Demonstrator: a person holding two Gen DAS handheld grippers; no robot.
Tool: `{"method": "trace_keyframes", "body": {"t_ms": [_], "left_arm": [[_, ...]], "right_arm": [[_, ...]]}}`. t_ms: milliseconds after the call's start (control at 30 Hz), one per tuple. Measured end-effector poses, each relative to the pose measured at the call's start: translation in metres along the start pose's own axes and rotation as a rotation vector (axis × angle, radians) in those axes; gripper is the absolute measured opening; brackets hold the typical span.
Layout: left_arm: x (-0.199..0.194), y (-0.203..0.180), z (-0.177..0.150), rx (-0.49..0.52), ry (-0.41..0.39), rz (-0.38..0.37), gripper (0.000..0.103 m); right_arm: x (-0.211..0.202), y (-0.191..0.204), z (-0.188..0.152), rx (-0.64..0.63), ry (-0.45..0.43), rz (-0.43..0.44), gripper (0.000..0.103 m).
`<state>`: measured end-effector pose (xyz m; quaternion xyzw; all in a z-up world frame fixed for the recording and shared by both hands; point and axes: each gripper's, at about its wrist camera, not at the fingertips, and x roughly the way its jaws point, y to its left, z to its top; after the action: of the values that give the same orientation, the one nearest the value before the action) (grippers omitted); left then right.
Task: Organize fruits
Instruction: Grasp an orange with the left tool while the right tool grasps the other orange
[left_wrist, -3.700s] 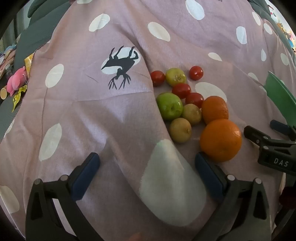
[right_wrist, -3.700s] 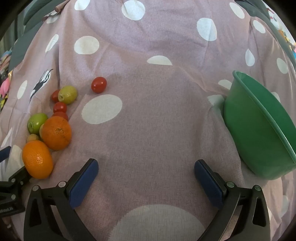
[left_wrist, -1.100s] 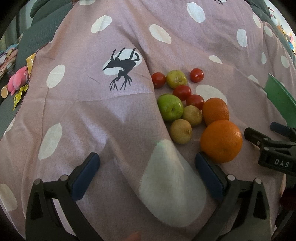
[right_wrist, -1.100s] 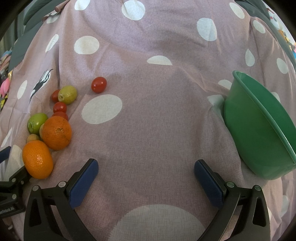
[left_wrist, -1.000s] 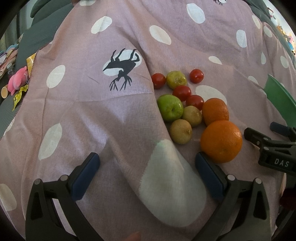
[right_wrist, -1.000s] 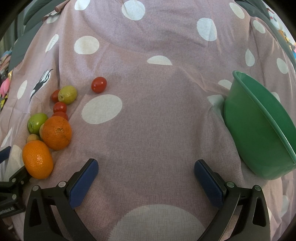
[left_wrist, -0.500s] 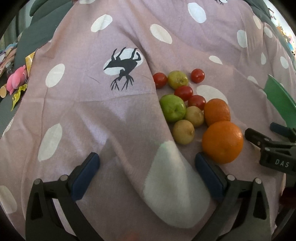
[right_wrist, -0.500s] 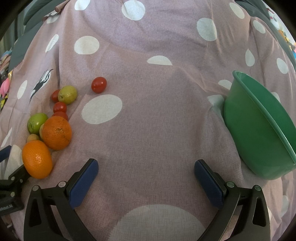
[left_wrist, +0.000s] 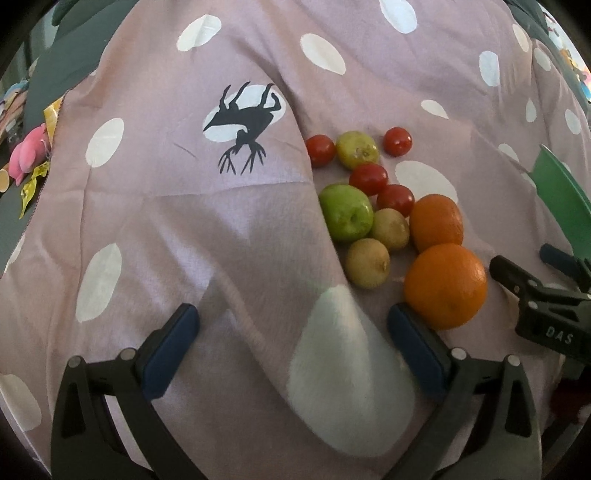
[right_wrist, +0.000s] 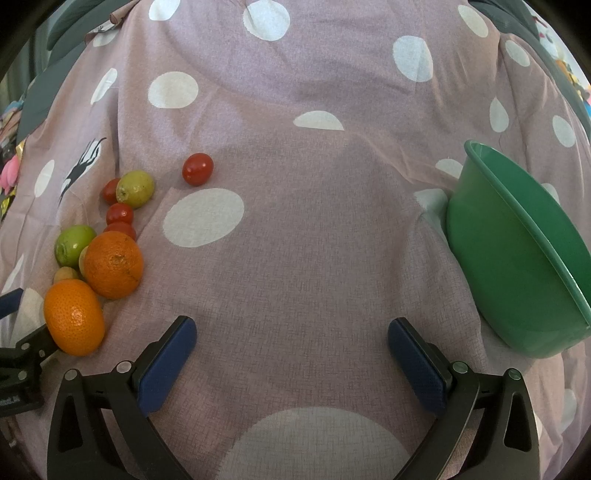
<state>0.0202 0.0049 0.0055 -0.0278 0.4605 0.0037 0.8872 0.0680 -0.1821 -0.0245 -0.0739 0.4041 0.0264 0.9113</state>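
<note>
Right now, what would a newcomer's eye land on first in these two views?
Probably the two oranges at the near edge of a fruit cluster on the dotted cloth, just off the open left gripper. Next, the green bowl, tilted, off to the open right gripper's right.

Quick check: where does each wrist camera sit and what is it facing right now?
Left wrist: on the left gripper, facing the fruit pile on the cloth; its open fingers and the right gripper's tip show.
Right wrist: on the right gripper, facing bare cloth, bowl at right; open fingers show.
Shared: near orange, pile, bowl.
</note>
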Motion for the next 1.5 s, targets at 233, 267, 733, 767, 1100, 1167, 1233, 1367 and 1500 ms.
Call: {"method": "trace_keyframes", "body": {"t_ms": [233, 267, 733, 767, 1100, 1167, 1233, 1367, 1500], "left_arm": [[-0.039, 0.02, 0.01, -0.052, -0.067, -0.103, 0.096], [-0.046, 0.021, 0.013, -0.047, -0.088, -0.113, 0.096], [-0.057, -0.026, 0.027, -0.036, 0.01, -0.384, 0.059], [-0.054, -0.03, 0.028, -0.034, 0.019, -0.379, 0.054], [-0.023, -0.039, 0.026, -0.022, 0.08, -0.287, 0.048], [-0.018, -0.033, 0.025, -0.032, 0.095, -0.282, 0.048], [-0.013, -0.032, 0.025, -0.042, 0.112, -0.299, 0.048], [-0.007, -0.036, 0.023, -0.037, 0.123, -0.298, 0.047], [-0.007, -0.038, 0.022, -0.031, 0.101, -0.283, 0.046]], "right_arm": [[0.002, 0.002, 0.005, 0.011, 0.037, 0.019, 0.102], [0.002, 0.003, 0.007, 0.004, 0.059, 0.024, 0.102], [-0.024, -0.01, 0.068, 0.259, 0.116, 0.51, 0.064], [-0.018, -0.006, 0.068, 0.265, 0.141, 0.532, 0.058], [0.013, 0.016, 0.061, 0.269, 0.239, 0.635, 0.057], [0.018, 0.024, 0.058, 0.252, 0.267, 0.637, 0.054], [0.022, 0.031, 0.055, 0.236, 0.288, 0.624, 0.05], [0.023, 0.034, 0.052, 0.225, 0.28, 0.598, 0.044], [0.021, 0.028, 0.049, 0.245, 0.263, 0.603, 0.043]]}}
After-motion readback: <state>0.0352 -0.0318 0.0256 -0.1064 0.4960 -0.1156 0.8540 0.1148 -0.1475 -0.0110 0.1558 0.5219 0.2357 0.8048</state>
